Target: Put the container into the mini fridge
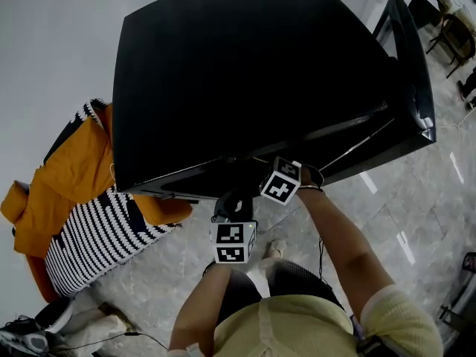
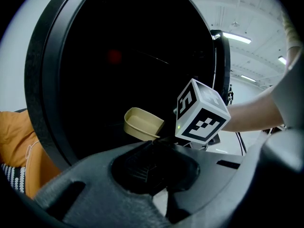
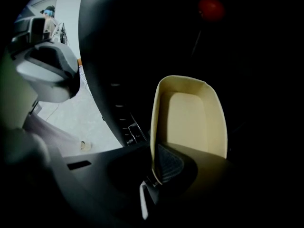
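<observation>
An empty beige plastic container (image 3: 190,118) was clamped by its rim in the right gripper (image 3: 159,172) at the black mini fridge (image 1: 245,65); the left gripper (image 2: 149,163) was closed, empty.

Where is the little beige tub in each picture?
Head view: not in it; the black top of the fridge hides that spot.
Left gripper view: the tub is near the middle, just left of the marker cube.
Right gripper view: big and in the centre, with its rim pinched by the right gripper.
Shared landmark: the black fridge shows in all three views.
</observation>
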The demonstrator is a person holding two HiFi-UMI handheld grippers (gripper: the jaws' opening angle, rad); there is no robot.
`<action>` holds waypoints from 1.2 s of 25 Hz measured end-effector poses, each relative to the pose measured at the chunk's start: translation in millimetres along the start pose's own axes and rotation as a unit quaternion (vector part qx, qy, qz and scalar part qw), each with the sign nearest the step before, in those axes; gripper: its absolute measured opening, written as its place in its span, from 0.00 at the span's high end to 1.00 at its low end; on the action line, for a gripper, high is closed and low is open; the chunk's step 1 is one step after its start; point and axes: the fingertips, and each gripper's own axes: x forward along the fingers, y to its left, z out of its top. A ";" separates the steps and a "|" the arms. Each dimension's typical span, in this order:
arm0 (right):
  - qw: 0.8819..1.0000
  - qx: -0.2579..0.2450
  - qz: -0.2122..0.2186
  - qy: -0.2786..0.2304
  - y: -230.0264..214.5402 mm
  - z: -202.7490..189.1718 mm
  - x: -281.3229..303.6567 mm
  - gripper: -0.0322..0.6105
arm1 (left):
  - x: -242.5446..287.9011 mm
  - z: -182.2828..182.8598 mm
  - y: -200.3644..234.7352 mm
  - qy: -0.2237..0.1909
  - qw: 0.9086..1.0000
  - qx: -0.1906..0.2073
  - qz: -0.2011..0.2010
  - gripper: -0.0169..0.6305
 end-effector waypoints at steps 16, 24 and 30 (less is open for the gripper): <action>0.998 0.044 -0.005 -0.052 -2.1 15.0 7.0 0.90 | -1.9 2.6 3.8 0.003 1.000 0.008 -0.020 0.94; 0.986 0.102 -0.056 -0.123 -7.0 25.9 -24.2 0.90 | -7.5 11.3 1.1 -0.012 0.999 0.009 -0.028 0.94; 0.981 0.135 -0.065 -0.125 -6.4 17.5 -22.6 0.77 | -11.6 11.2 -4.8 -0.014 0.999 0.016 -0.040 0.94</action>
